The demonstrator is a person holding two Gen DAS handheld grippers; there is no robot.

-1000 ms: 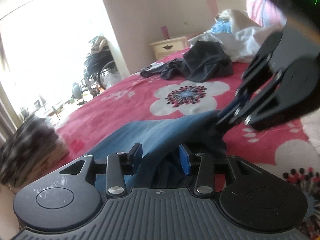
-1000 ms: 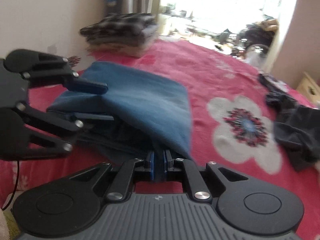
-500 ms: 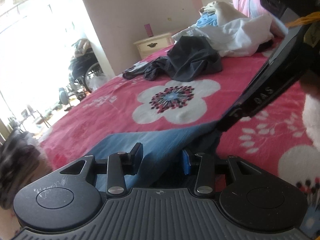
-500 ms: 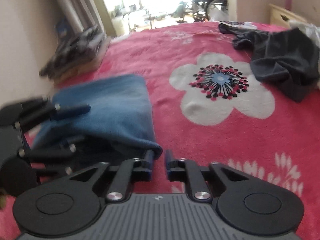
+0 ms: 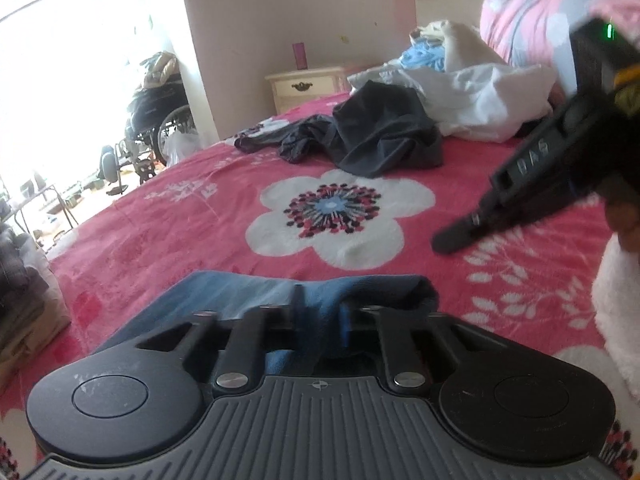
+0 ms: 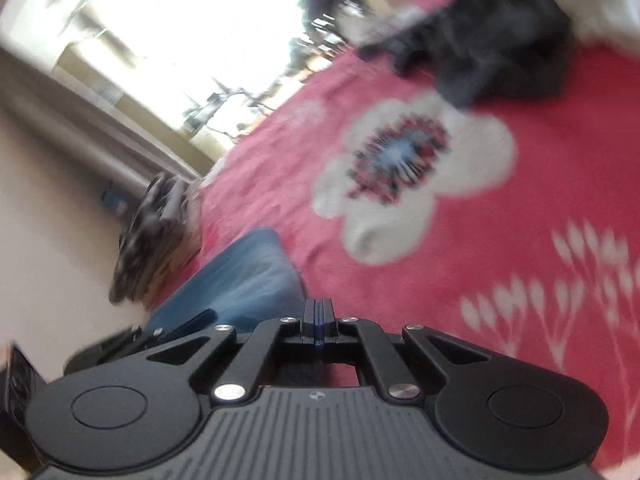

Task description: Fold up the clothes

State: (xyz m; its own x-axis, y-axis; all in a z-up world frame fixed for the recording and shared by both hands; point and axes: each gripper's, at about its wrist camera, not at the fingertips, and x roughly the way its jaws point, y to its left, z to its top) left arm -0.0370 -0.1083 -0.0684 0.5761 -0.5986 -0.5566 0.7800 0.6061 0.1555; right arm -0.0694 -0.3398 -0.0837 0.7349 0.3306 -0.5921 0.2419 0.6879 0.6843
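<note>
1. Lying at the near edge of the bed, the folded blue garment (image 5: pixel 256 300) rests on the pink floral bedspread (image 5: pixel 200 216), its rolled fold facing the big white flower print (image 5: pixel 336 216).
2. Around that fold sits the left gripper (image 5: pixel 320 316): blue cloth fills the gap between its two fingers, so it is clamped on the blue garment.
3. From the right wrist view, the same garment (image 6: pixel 244 280) lies to the near left of the right gripper (image 6: pixel 318 320), whose fingers are pressed flat together with nothing between them; this view is tilted and blurred.
4. In the left wrist view the right gripper (image 5: pixel 460 236) hangs above the bedspread, right of the flower print and well apart from the garment.
5. Farther off, beyond the flower, a crumpled dark garment (image 5: pixel 380 136) lies on the bedspread, with a white pile of laundry (image 5: pixel 480 100) just behind it to the right.
6. At the far right stands a pink patterned pillow (image 5: pixel 532 12), against the headboard.
7. A cream nightstand (image 5: pixel 308 84) stands beside the bed at the far wall.
8. A wheelchair (image 5: pixel 164 120) is parked by the bright opening on the far left.
9. At the left edge of the bed a stack of folded dark checked clothes (image 6: pixel 152 232) sits near the blue garment.
</note>
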